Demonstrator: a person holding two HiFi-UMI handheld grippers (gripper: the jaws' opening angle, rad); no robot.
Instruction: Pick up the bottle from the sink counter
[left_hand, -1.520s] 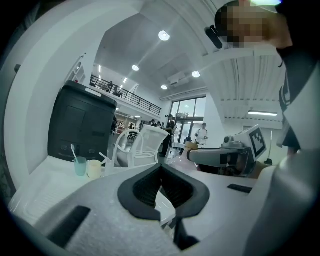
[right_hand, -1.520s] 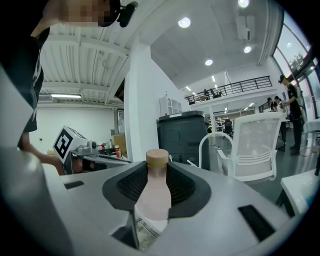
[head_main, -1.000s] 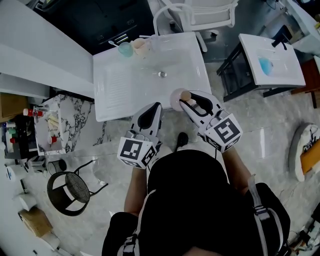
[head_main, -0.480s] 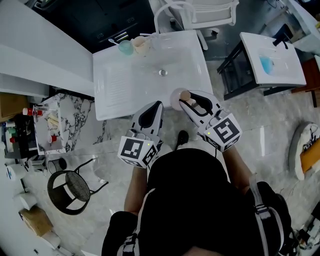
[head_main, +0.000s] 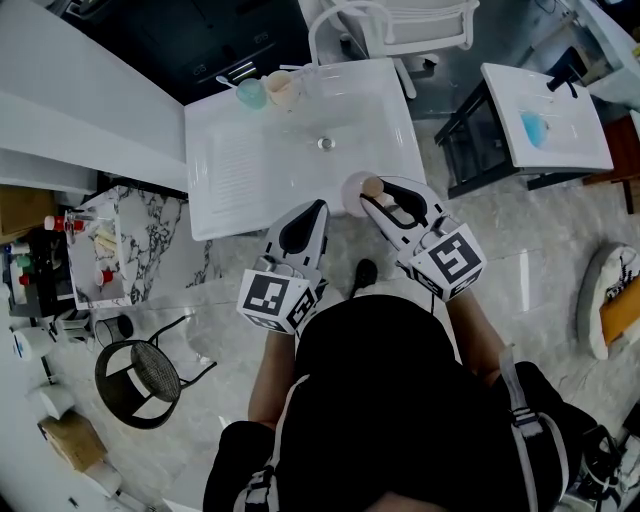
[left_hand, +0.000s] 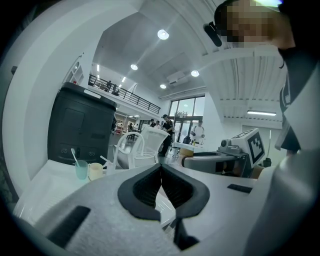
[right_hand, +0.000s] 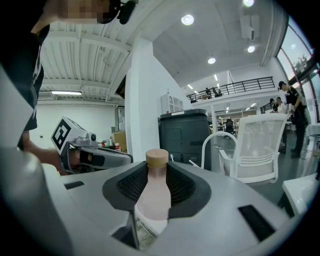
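Your right gripper (right_hand: 158, 176) has its jaws pinching the bottle (right_hand: 152, 200). The ribbed pads bear on the pale pink body from both sides, and the tan cap (right_hand: 157, 157) stands upright above them. Almost nothing has changed over the last second: the jaws hold the same width, and the bottle sits in the same spot between them. That reads as a settled grip, not one being adjusted. In the head view the bottle (head_main: 357, 197) is just right of the frame's centre, at the near right corner of the white sink desk (head_main: 240, 170). I cannot tell whether its base has cleared the surface. Your left gripper (left_hand: 161, 186) has its jaws pressed together on nothing. In the head view it (head_main: 305, 222) hangs just off the desk's near edge, left of the bottle and apart from it. Two cups (head_main: 266, 93) stand at the far edge, toward the top of the frame, well away. With the grip secure, the lift looks like the only part left.
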